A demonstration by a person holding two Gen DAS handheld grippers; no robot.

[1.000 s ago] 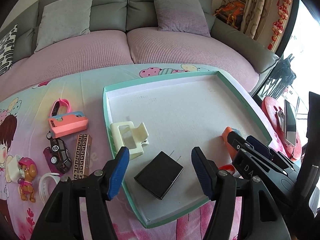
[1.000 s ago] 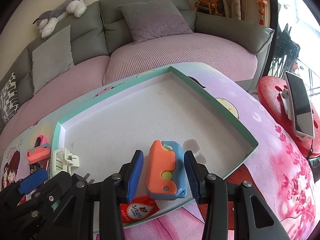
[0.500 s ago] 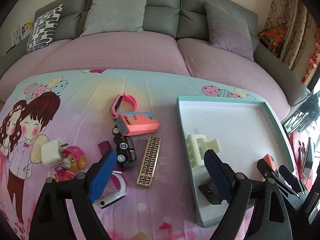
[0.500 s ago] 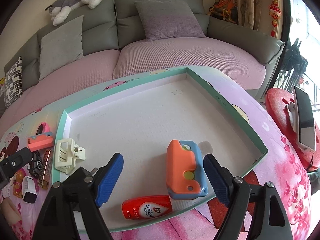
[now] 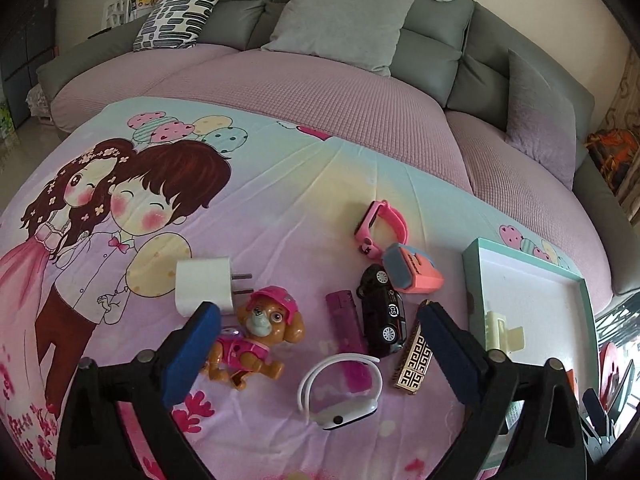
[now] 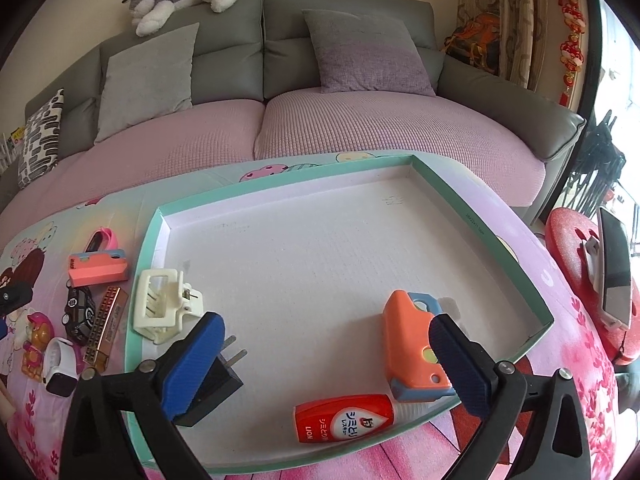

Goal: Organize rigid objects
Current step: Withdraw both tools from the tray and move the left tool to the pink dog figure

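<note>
My left gripper [image 5: 320,348] is open and empty above loose items on the printed cloth: a puppy figure [image 5: 256,340], a white charger [image 5: 204,284], a white watch [image 5: 340,388], a black toy car [image 5: 382,312], a purple lighter [image 5: 346,320], a patterned harmonica [image 5: 416,356], a pink-blue toy [image 5: 412,268] and a pink watch [image 5: 380,224]. My right gripper [image 6: 326,360] is open and empty over the green-rimmed tray [image 6: 480,216]. In the tray lie an orange-blue toy [image 6: 412,352], a red bottle [image 6: 344,418], a black charger [image 6: 212,388] and a cream hair clip [image 6: 160,308].
A grey and pink sofa [image 6: 360,128] with cushions runs behind the table. A red stool [image 6: 576,264] with a phone on a stand [image 6: 612,268] stands at the right. The tray's corner [image 5: 520,280] shows at the right of the left wrist view.
My left gripper has swung left from over the tray to over the loose items. My right gripper opened, let go of the orange-blue toy in the tray and drew back a little.
</note>
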